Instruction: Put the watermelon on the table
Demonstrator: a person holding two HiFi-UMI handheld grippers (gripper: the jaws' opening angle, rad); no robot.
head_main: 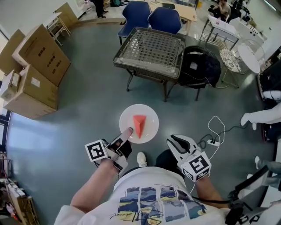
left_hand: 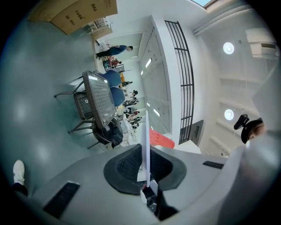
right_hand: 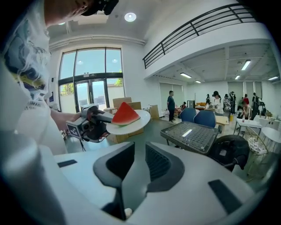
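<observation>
Bright, even light; windows (right_hand: pixel 90 79) glow at ten o'clock in the right gripper view, a ceiling lamp (left_hand: pixel 228 48) at two o'clock in the left. Corners dark, bulged.

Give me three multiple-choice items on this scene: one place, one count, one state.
1. Where is the watermelon? A on a box; B on the floor; C on the plate.
2. How many blue chairs stand behind the table? A two; B one; C four.
3. The left hand-held gripper is: A open and empty; B shut on the plate's rim; C shut on a box.

Answers: 1 C, the slice lies on the white plate. 2 A, two blue backs show beyond the table. 3 B, its jaws pinch the plate's edge.
</observation>
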